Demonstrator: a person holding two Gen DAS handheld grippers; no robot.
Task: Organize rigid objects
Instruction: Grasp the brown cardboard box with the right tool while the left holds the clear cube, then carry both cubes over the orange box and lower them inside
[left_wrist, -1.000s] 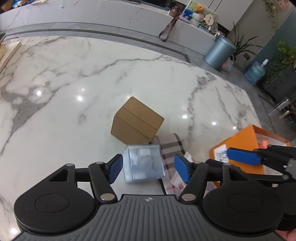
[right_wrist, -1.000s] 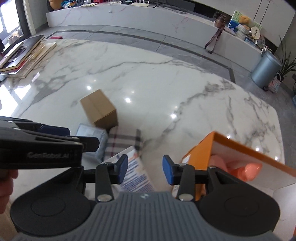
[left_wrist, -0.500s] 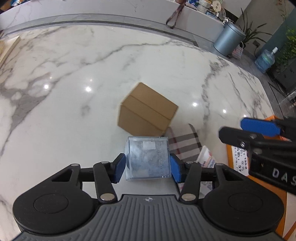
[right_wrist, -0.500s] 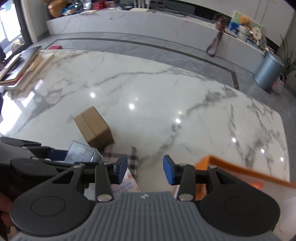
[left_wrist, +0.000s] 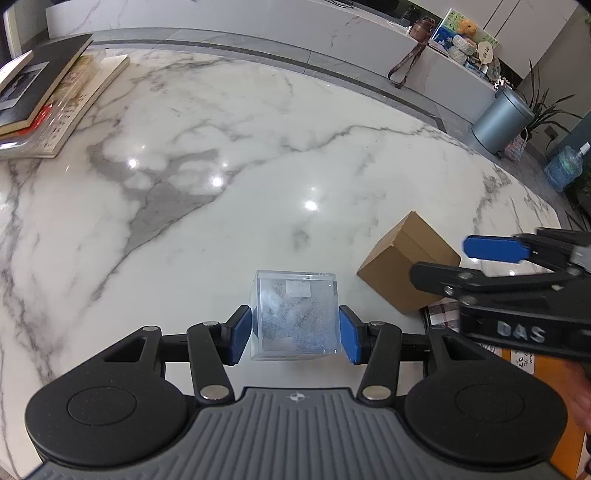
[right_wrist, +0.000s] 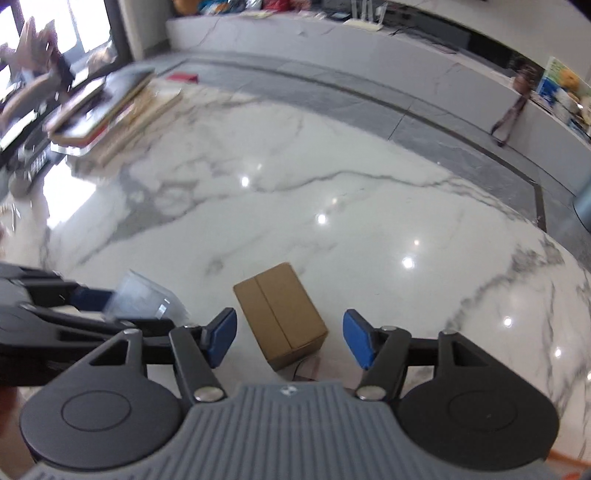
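A clear plastic cube box (left_wrist: 295, 317) with a speckled grey filling sits between the blue pads of my left gripper (left_wrist: 295, 334), which is shut on its two sides above the marble table (left_wrist: 184, 192). To its right a brown cardboard box (left_wrist: 402, 269) rests on the table. In the right wrist view that cardboard box (right_wrist: 280, 306) lies under the gap of my right gripper (right_wrist: 290, 338); its jaws are opening and the pads stand clear of the box. The left gripper with the clear box (right_wrist: 144, 299) shows at that view's left edge.
A stack of books (left_wrist: 48, 92) lies at the table's far left corner. A plaid item (left_wrist: 441, 310) and an orange box (left_wrist: 532, 369) sit at the near right, partly hidden by the right gripper (left_wrist: 476, 264). A grey bin (left_wrist: 502, 118) stands on the floor beyond.
The left jaws closed on the clear box and carried it left, away from the plaid item. The right gripper swung left from the orange box to over the cardboard box, and its jaws widened.
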